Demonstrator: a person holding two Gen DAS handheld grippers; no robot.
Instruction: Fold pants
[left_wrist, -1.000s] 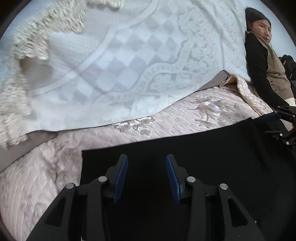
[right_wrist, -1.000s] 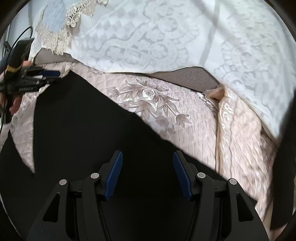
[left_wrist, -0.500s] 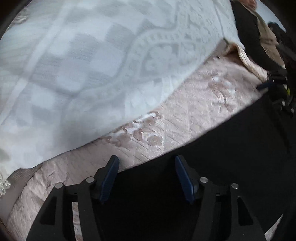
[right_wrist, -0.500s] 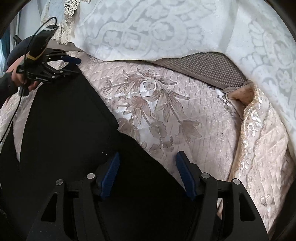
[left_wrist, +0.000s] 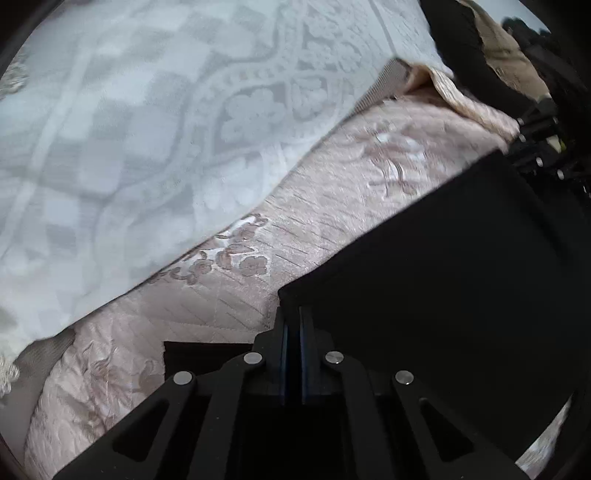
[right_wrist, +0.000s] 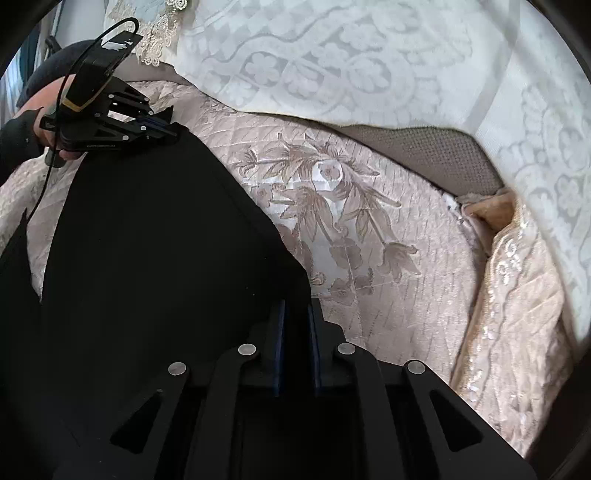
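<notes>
I have both hand-held grippers clenched on the far edge of the black pants (right_wrist: 147, 258): the left hand-held gripper (left_wrist: 292, 325) at one corner, the right hand-held gripper (right_wrist: 295, 321) at the other. The pants lie flat on the quilted bed cover (right_wrist: 369, 229). Black on black, so I may be pinching only the top layer; lifting would then skew the fold. Their long axis seems to run toward me.
</notes>
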